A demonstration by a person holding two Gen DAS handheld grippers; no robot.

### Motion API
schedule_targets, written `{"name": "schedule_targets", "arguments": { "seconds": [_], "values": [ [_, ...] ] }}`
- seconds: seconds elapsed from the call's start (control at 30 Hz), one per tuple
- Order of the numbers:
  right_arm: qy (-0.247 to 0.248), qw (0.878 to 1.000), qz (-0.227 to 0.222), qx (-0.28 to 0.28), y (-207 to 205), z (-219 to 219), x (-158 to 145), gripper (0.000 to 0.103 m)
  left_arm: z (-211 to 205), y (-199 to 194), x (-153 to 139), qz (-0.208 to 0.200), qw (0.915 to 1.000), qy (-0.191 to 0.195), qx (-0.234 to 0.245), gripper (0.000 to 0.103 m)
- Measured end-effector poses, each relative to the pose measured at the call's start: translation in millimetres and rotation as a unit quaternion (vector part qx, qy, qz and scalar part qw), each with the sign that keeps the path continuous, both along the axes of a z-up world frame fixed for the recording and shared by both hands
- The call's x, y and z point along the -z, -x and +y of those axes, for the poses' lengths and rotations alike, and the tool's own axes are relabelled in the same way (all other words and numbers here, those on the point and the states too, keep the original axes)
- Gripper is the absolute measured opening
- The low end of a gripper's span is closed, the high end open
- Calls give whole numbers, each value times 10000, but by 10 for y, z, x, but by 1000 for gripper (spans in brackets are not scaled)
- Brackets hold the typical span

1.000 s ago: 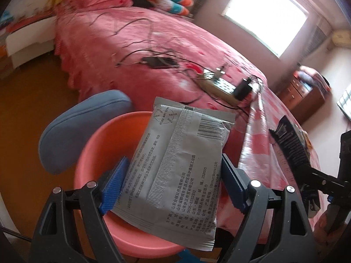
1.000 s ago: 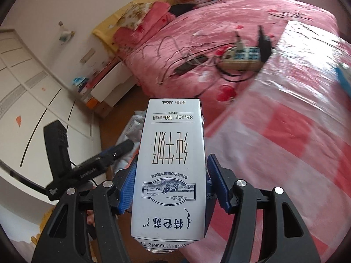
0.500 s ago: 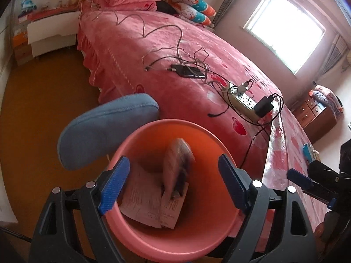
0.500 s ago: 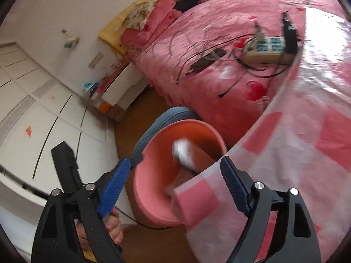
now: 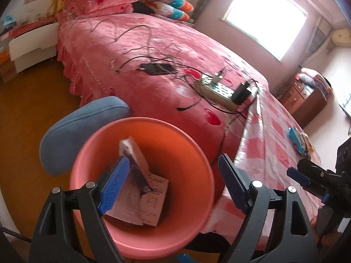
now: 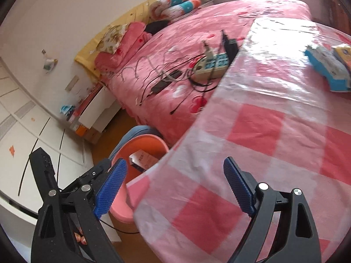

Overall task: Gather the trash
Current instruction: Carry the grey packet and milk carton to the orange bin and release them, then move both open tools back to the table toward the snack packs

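A pink bucket [image 5: 153, 121] stands on the floor beside the bed, right under my left gripper [image 5: 173, 186]. That gripper is open with nothing between its blue pads. Inside the bucket a white milk carton [image 5: 137, 155] leans upright on a flat grey packet [image 5: 144, 206]. My right gripper [image 6: 175, 186] hangs over the checked sheet [image 6: 263, 135] at the bed's edge, its jaws opening and nothing between them. The bucket [image 6: 151, 139] and carton [image 6: 142, 159] show at its lower left. A blue and white packet [image 6: 326, 70] lies on the sheet at the far right.
A power strip [image 5: 219, 89], a dark phone [image 5: 158, 69] and tangled cables lie on the pink bedspread. A blue cushion [image 5: 81, 129] sits behind the bucket. A white bedside unit [image 5: 33, 46] stands far left and a wooden dresser [image 5: 307, 100] far right.
The grey packet left my left gripper and the milk carton left my right gripper; both now lie in the bucket. The right gripper opened and swung right over the checked sheet.
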State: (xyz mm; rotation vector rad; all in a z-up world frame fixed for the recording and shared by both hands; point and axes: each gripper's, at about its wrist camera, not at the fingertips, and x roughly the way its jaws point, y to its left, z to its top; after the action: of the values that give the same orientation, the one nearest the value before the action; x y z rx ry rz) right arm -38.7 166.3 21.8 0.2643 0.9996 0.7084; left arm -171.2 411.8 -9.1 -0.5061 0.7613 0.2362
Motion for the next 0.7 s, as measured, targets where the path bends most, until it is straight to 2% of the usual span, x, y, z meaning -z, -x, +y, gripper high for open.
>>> {"name": "schedule_targets", "arguments": {
  "seconds": [0.17, 0.7],
  "values": [
    [118, 9993, -112, 345, -9, -271, -20, 92, -239, -91, -106, -43, 9996, -54, 268, 84],
    [555, 9898, -731, 1094, 81, -1020, -151, 92, -1008, -341, -368, -108, 9953, -201, 941, 87]
  ]
}}
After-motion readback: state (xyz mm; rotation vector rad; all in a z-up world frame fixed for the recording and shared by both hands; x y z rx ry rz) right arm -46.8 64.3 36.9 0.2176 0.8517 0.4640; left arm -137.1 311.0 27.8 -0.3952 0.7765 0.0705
